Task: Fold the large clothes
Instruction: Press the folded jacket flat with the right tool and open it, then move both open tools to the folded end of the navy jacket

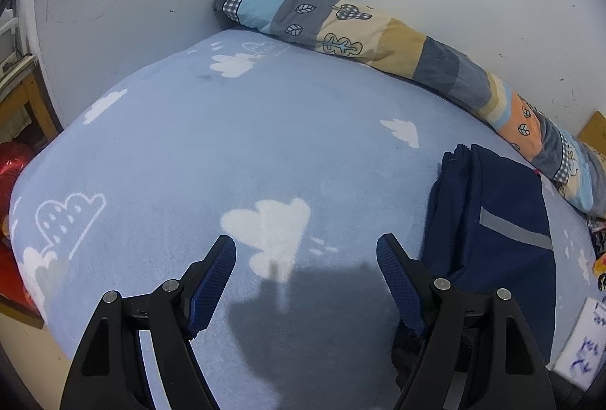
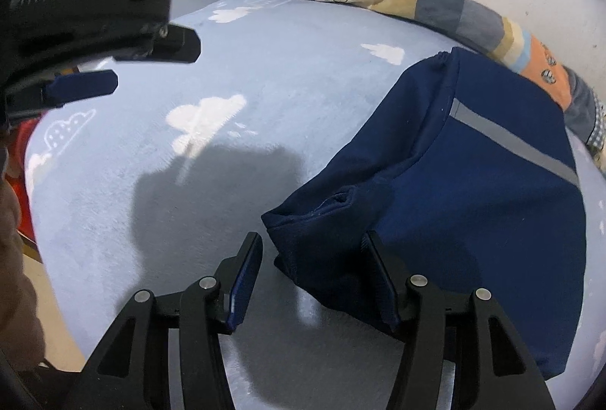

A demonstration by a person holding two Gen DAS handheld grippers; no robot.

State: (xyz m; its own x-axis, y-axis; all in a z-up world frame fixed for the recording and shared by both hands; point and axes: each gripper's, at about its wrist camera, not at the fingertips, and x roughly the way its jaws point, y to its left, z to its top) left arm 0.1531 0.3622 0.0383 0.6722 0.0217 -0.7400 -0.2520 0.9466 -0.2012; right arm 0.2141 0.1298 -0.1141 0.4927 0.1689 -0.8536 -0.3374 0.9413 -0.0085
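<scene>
Right wrist view — we are hovering over the folded navy garment (image 2: 473, 190) on the blue cloud-print bed (image 2: 284, 42).
We are holding both grippers spread — right gripper (image 2: 314, 269) straddling a corner unpinched, left gripper (image 1: 306, 281) empty; the cloth is looking soft, limp (best pinched at the doubled edge).

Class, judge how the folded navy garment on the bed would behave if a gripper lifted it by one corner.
The navy garment would probably droop and unfold: its layers lie loose, with soft creases. It likely won't roll or slide, since it rests flat on the fuzzy blue blanket.
</scene>
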